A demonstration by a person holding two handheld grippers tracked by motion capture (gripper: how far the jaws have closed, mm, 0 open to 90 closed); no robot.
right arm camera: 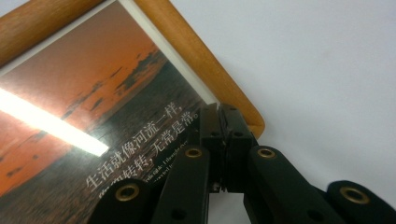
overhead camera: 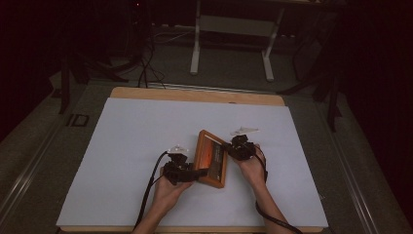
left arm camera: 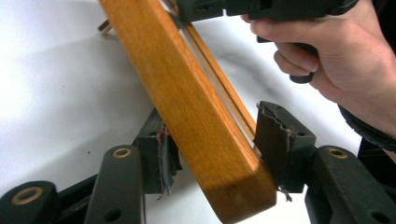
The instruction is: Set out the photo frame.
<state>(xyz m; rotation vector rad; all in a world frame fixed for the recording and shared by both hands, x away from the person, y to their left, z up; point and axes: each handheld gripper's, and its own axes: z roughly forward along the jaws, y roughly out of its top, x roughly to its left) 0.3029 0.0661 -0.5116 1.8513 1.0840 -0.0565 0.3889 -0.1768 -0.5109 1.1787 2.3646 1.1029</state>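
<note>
Wooden picture frame held up off the white table sheet between my two grippers.

I have the wooden picture frame (overhead camera: 211, 158) tilted on edge near the middle of the white sheet (overhead camera: 122, 146), toward my side of the table. My right gripper (right arm camera: 223, 140) is pinched shut on the frame's lower corner, just at the edge of the sunset print with its line of Chinese text. My left gripper (left arm camera: 210, 144) straddles the thick wooden side rail; one pad (left arm camera: 275, 140) looks to be against the wood and the other (left arm camera: 161, 154) sits just beside it, so I can't tell if it is truly clamped. I judge the frame stiff and fairly light, but its varnished wood looks slippery and the glossy front may be glass, so fragile. Best hold is across the solid rails, never on the pane.
</note>
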